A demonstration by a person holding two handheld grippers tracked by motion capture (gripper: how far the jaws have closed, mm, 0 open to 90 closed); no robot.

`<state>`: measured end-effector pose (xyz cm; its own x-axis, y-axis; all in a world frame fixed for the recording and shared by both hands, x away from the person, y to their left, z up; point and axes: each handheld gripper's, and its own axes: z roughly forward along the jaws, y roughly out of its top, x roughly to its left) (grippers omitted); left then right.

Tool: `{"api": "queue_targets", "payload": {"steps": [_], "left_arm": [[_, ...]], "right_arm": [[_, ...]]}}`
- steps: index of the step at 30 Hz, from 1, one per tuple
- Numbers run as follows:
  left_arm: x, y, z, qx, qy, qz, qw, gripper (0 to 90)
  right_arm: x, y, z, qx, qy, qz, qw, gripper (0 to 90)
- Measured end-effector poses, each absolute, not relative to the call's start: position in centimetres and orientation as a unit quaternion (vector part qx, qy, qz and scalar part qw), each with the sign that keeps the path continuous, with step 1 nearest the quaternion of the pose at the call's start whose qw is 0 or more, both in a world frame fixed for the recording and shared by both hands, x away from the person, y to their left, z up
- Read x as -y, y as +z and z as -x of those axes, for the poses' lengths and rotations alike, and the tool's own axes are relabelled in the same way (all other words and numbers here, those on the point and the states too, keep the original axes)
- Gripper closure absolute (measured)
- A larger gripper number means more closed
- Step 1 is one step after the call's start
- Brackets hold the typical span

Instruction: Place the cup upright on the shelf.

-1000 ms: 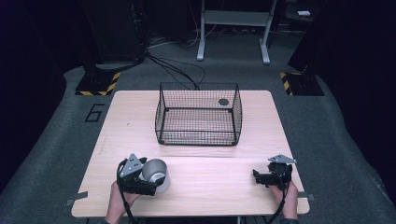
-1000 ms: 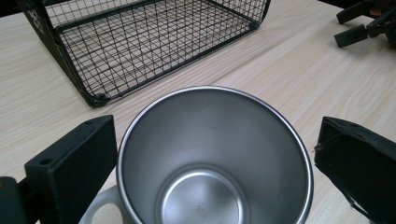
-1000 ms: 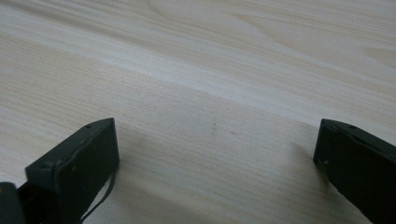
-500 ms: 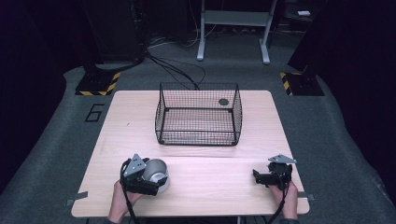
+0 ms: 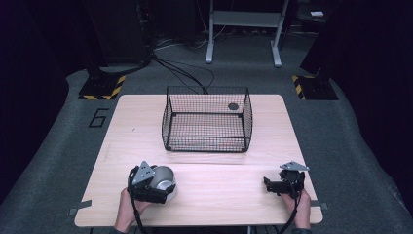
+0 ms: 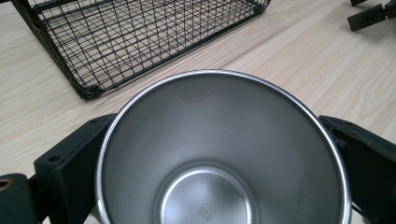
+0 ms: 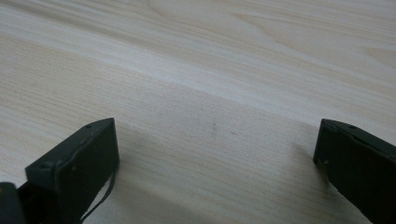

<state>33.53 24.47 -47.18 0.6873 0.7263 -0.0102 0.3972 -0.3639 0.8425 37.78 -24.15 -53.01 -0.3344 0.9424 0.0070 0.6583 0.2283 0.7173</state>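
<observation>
— One steel cup [image 6: 223, 154] sits between your left tongs [image 5: 157, 186], a jaw on each side of its wall, near the front left of the table [image 5: 224, 195]. Is the hold sound?

— It looks closed on the cup. Judge it light, rigid and slick; polished metal may slide, so squeeze across the wall below the rim, not on the lip.

— Any writing?

— You can see small stamped digits on the inside bottom, too faint to read. Your right tongs [image 5: 279, 185] rest spread apart, holding nothing. Farther off stands the wire basket [image 5: 207, 119], and a "6" [image 5: 99, 117] marks the floor.
</observation>
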Motion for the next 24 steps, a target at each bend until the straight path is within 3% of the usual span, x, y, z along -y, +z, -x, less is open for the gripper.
{"api": "queue_targets", "payload": {"steps": [24], "left_arm": [[-24.41, -46.86, -33.74, -0.349, 0.186, -0.81, 0.433, 6.4]], "right_arm": [[24.16, -53.01, -37.78, -0.752, 0.32, -0.532, 0.222, 0.0]]}}
